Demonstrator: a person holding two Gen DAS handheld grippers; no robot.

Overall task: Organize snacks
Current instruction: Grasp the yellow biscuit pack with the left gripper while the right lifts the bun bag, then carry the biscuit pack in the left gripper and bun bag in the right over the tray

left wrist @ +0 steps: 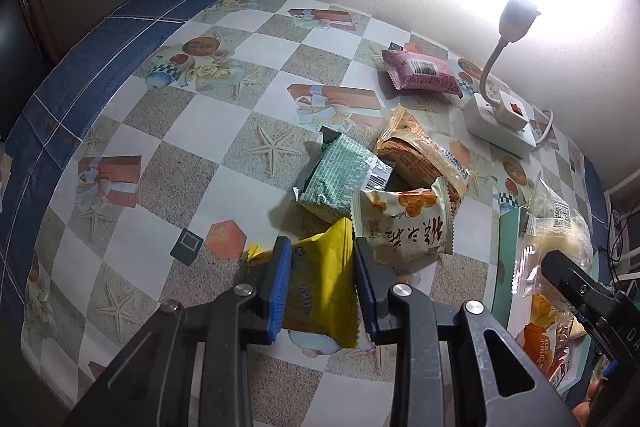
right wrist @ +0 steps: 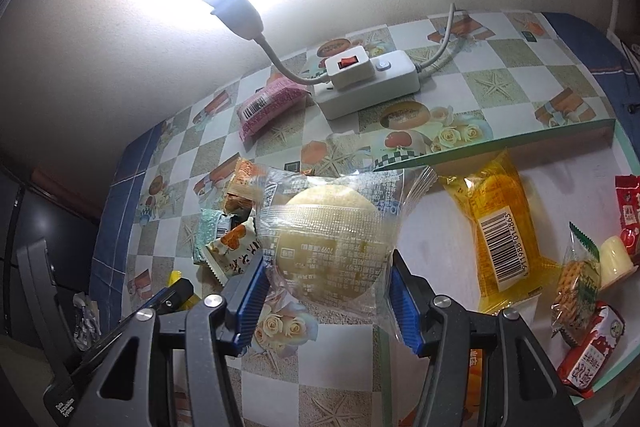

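While the left gripper (left wrist: 322,287) points down at the desk (left wrist: 192,131), its blue-padded fingers (left wrist: 280,291) are pinching a yellow packet (left wrist: 320,291) from both sides, pads right against the wrapper. That packet sits at the near edge of a loose snack pile: a white-orange packet (left wrist: 404,227) just behind it, a green packet (left wrist: 344,179) to that one's left, and an orange packet (left wrist: 420,155) further back, all touching or overlapping. A pink packet (left wrist: 420,71) lies on its own near the wall, beside a white power strip (left wrist: 500,123) with a gooseneck lamp (left wrist: 516,15) plugged in and blasting light.

Over on the right, the right gripper (right wrist: 326,287) has its fingers (right wrist: 404,303) clamped on a clear-wrapped round bun (right wrist: 328,247), one pad on each side, and the bun looks lifted above the checkered cloth. Just to its right is a white tray (right wrist: 440,247) with a green rim holding a yellow packet with a barcode (right wrist: 496,235), a cracker packet (right wrist: 576,283), a red-white packet (right wrist: 592,347), a small yellowish cup (right wrist: 614,259) and a red packet (right wrist: 630,211) at the edge.
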